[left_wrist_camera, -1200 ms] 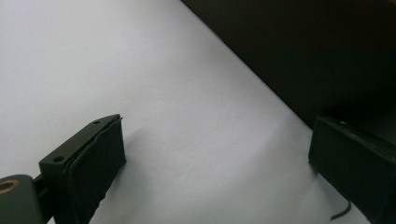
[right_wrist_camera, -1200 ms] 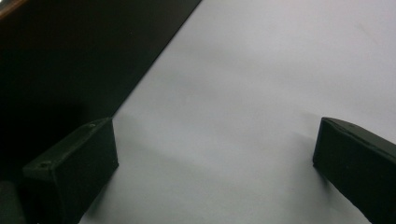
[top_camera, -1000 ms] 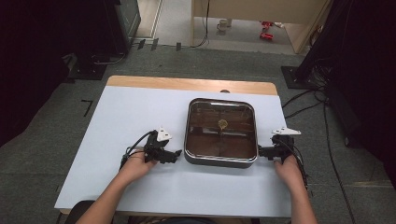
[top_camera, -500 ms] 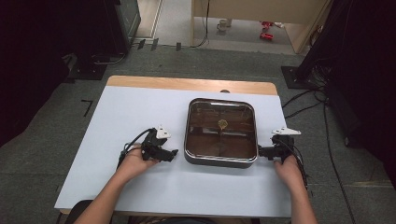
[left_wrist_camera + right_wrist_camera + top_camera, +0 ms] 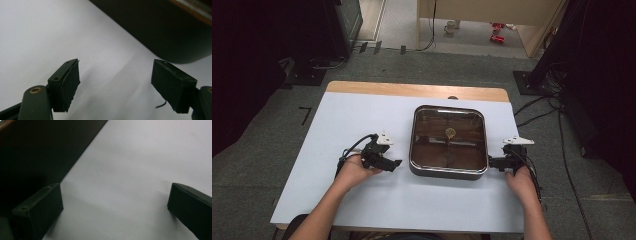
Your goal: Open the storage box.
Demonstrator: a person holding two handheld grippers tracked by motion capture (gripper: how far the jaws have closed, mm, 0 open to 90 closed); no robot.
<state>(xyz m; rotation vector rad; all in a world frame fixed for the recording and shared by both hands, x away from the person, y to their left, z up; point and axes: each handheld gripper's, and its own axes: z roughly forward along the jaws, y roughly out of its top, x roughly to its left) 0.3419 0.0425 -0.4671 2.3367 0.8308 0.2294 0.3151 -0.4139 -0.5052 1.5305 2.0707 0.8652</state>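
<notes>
A square dark pan point(image 5: 448, 172) with a glass lid and a small round knob point(image 5: 450, 132) sits right of centre on the white table point(image 5: 357, 115). My left gripper point(image 5: 397, 163) lies on the table a short way left of the pan's near left corner, pointing at it. Its jaws have just been closing a little, but they still stand apart with only table between them point(image 5: 116, 83), and the pan's dark wall point(image 5: 175, 32) is ahead. My right gripper point(image 5: 490, 162) rests at the pan's near right corner, open and holding nothing point(image 5: 115, 210), with the pan's wall point(image 5: 37, 150) beside its left jaw.
A wooden strip point(image 5: 412, 90) runs along the table's far edge. Black stands point(image 5: 312, 70) and cables point(image 5: 537, 107) lie on the grey floor around the table. Bare white tabletop stretches to the left and in front of the pan.
The left gripper has edged slightly to the left, away from the pan. The right hand and the pan have not moved.
</notes>
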